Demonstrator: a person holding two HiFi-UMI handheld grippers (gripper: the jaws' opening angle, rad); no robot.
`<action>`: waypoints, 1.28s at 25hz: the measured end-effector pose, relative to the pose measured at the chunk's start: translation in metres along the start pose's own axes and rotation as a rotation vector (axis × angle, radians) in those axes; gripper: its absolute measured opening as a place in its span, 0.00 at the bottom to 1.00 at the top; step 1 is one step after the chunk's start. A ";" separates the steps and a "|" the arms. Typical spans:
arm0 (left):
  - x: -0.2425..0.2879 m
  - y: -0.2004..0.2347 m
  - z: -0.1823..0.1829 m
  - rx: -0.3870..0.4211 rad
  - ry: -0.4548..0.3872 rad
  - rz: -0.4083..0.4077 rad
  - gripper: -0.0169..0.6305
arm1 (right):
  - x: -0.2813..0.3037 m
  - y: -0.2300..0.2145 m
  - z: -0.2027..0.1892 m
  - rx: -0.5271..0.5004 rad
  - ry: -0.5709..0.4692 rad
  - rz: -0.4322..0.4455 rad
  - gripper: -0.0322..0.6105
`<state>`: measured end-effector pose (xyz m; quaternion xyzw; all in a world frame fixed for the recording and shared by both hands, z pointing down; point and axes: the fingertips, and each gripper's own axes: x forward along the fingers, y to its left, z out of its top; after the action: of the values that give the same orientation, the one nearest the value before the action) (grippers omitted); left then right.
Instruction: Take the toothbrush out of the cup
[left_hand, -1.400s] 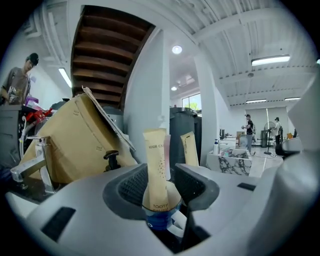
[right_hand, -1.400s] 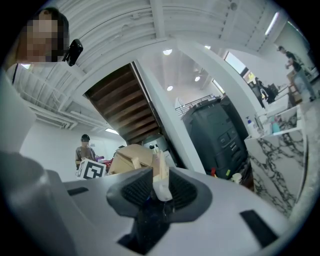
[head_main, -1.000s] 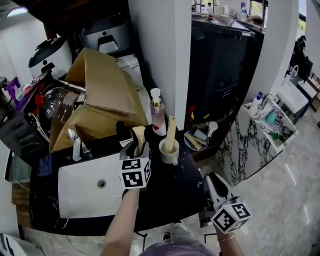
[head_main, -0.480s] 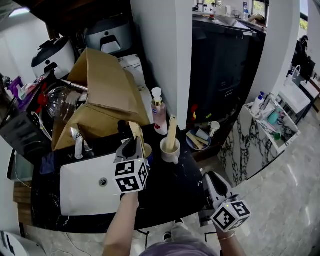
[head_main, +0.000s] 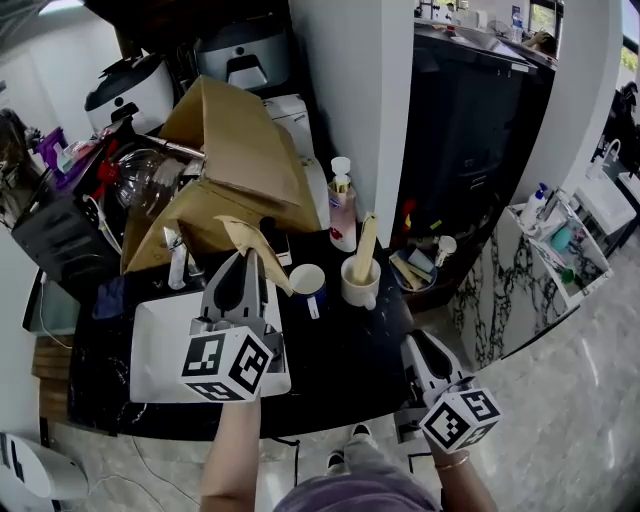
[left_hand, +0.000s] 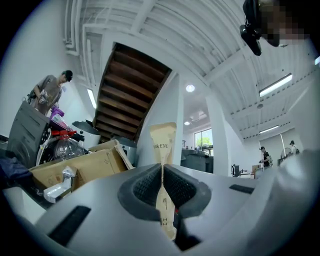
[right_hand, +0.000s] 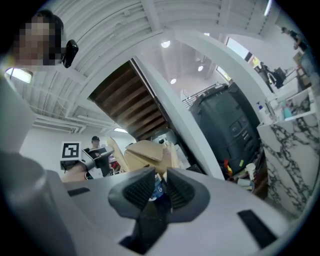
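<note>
A toothbrush in a beige paper sleeve (head_main: 246, 241) hangs in the air, pinched by my left gripper (head_main: 243, 264) above the sink's right edge. The left gripper view shows the sleeve (left_hand: 163, 142) upright between the pressed pads of that gripper (left_hand: 162, 172). The white and blue cup (head_main: 307, 282) stands just right of it with nothing in it. A second cream cup (head_main: 360, 292) holds another wrapped toothbrush (head_main: 366, 245). My right gripper (head_main: 415, 347) hovers at the counter's front right; its jaws (right_hand: 160, 187) are closing with a gap and nothing between them.
A white sink basin (head_main: 160, 345) with a faucet (head_main: 178, 266) lies at the left. Behind stand a large cardboard box (head_main: 230, 165), a pump bottle (head_main: 342, 207) and a rice cooker (head_main: 135, 93). A small dish of items (head_main: 415, 270) sits at the counter's right edge.
My left gripper has shut on the wrapped toothbrush and risen, lifting it out of the white and blue cup and to the left. The right gripper has hardly shifted.
</note>
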<state>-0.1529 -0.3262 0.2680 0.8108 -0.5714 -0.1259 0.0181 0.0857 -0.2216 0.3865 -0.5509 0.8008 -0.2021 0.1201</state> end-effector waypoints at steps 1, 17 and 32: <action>-0.008 0.003 0.003 -0.001 -0.003 0.004 0.05 | 0.001 0.004 -0.001 0.000 0.003 0.010 0.15; -0.075 -0.013 -0.077 0.091 0.231 -0.087 0.05 | -0.010 0.030 -0.018 -0.002 0.038 0.045 0.14; -0.051 -0.103 -0.183 0.451 0.572 -0.384 0.05 | -0.054 -0.018 -0.004 0.021 -0.017 -0.097 0.14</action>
<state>-0.0331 -0.2635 0.4363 0.8886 -0.3949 0.2320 -0.0256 0.1185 -0.1756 0.3966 -0.5897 0.7698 -0.2113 0.1229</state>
